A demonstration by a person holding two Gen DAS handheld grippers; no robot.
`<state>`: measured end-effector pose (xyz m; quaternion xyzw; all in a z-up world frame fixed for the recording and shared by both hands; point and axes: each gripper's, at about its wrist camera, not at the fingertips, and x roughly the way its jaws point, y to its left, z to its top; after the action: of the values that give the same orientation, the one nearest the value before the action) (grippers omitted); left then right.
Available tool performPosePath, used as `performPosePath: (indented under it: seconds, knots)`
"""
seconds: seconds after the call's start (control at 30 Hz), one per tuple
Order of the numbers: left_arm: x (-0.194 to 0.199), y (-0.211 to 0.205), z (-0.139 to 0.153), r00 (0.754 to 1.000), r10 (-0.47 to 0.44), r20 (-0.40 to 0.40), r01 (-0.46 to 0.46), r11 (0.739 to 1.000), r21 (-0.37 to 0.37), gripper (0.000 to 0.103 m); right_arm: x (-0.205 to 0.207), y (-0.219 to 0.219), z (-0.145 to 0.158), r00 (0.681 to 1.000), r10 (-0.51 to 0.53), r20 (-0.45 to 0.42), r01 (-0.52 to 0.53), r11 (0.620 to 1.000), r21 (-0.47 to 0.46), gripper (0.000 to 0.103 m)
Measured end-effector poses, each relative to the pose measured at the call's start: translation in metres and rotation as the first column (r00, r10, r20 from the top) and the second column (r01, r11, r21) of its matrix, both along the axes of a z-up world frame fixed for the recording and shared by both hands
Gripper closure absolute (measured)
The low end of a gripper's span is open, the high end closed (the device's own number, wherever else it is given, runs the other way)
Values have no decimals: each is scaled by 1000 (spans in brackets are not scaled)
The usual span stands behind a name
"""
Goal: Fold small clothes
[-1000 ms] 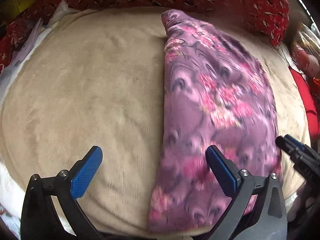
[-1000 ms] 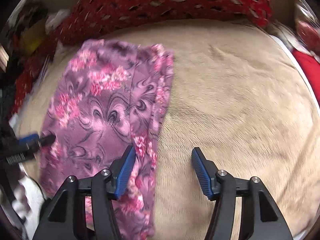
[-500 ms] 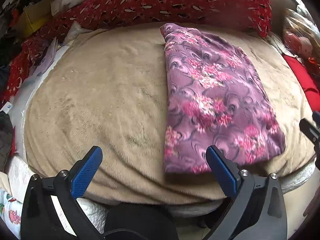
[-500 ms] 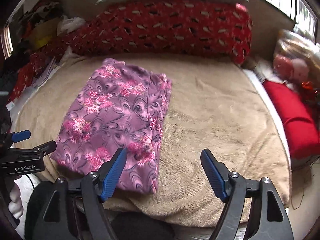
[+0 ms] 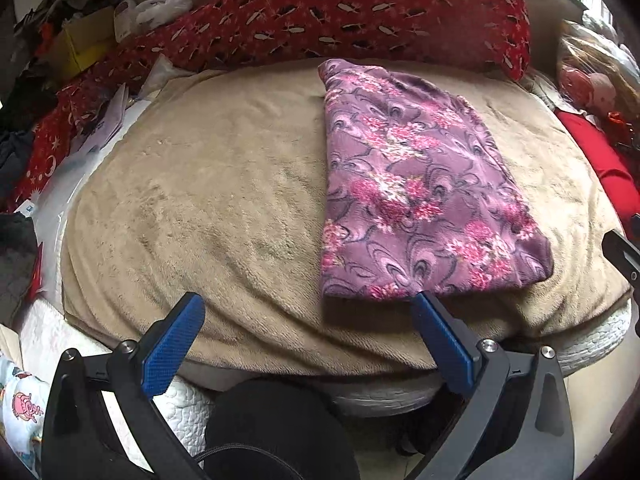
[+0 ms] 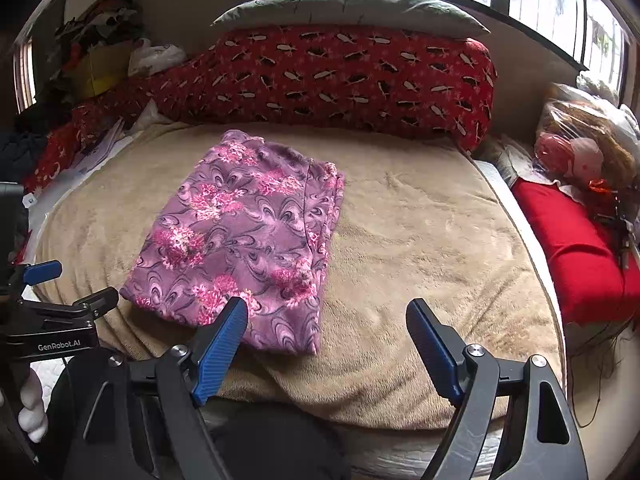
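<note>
One folded purple floral garment (image 5: 420,192) lies flat on the tan blanket (image 5: 208,200), running from near its front edge back toward the red patterned bolster (image 6: 340,76) along the far edge. Left gripper (image 5: 308,340): fingers wide, nothing between them, above the blanket's front edge, right pad just at the garment's near hem. Right gripper (image 6: 326,344): fingers wide, holding nothing, left pad over the garment's near right corner. Red cushion (image 6: 580,252) off the right edge.
</note>
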<state>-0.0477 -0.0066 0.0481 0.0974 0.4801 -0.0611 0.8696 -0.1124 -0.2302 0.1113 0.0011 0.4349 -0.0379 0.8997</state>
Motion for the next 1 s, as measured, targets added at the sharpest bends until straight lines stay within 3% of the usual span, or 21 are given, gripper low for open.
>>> performPosePath:
  seconds: [0.63,1.0]
  knots:
    - [-23,-14,22,997,-45,60,49,997,-57,0,-17,-10,5,999,-42,30,42,999,6,20]
    - [-25,-16,24,997,-52,56,56,996,-69,0,-22,-11,8,998,-40,47,40,999,-8,19]
